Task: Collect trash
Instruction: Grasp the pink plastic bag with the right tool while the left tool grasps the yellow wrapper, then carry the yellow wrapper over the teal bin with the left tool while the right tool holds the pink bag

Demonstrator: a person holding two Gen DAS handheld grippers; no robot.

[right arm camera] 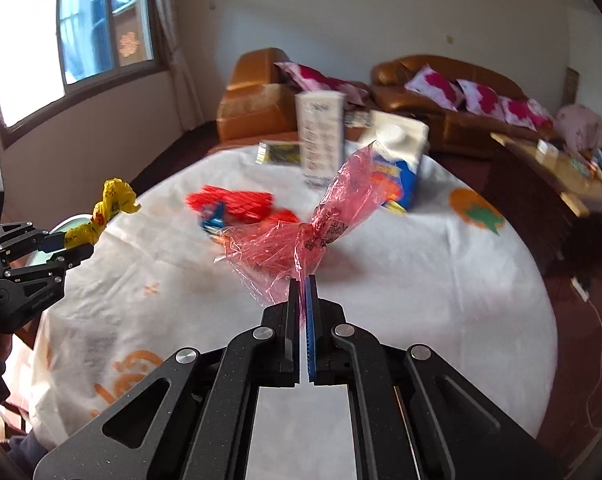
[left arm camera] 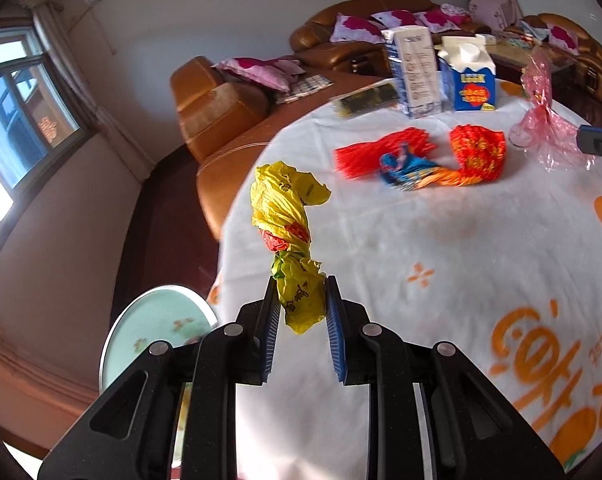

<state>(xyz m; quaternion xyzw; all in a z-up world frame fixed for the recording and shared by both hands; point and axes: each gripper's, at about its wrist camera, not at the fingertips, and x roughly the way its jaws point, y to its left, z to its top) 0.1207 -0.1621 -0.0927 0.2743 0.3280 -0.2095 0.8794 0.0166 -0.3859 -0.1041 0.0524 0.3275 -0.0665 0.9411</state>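
Observation:
My left gripper [left arm camera: 301,286] is shut on a twisted yellow plastic wrapper [left arm camera: 285,220] and holds it above the table's left edge; both also show in the right wrist view, the gripper [right arm camera: 75,246] and the wrapper [right arm camera: 105,210]. My right gripper [right arm camera: 303,284] is shut on a crumpled pink transparent plastic bag [right arm camera: 313,228], lifted over the table; the bag also shows in the left wrist view [left arm camera: 541,116]. A red wrapper [left arm camera: 381,150], a blue wrapper [left arm camera: 405,166] and a red-orange wrapper [left arm camera: 477,152] lie on the white tablecloth [left arm camera: 441,272].
A white-blue tall carton [left arm camera: 415,70] and a blue milk carton [left arm camera: 469,76] stand at the table's far side, next to a dark flat packet [left arm camera: 365,100]. A round pale-green bin [left arm camera: 157,332] sits below the table's left edge. Brown sofas [left arm camera: 221,116] stand behind.

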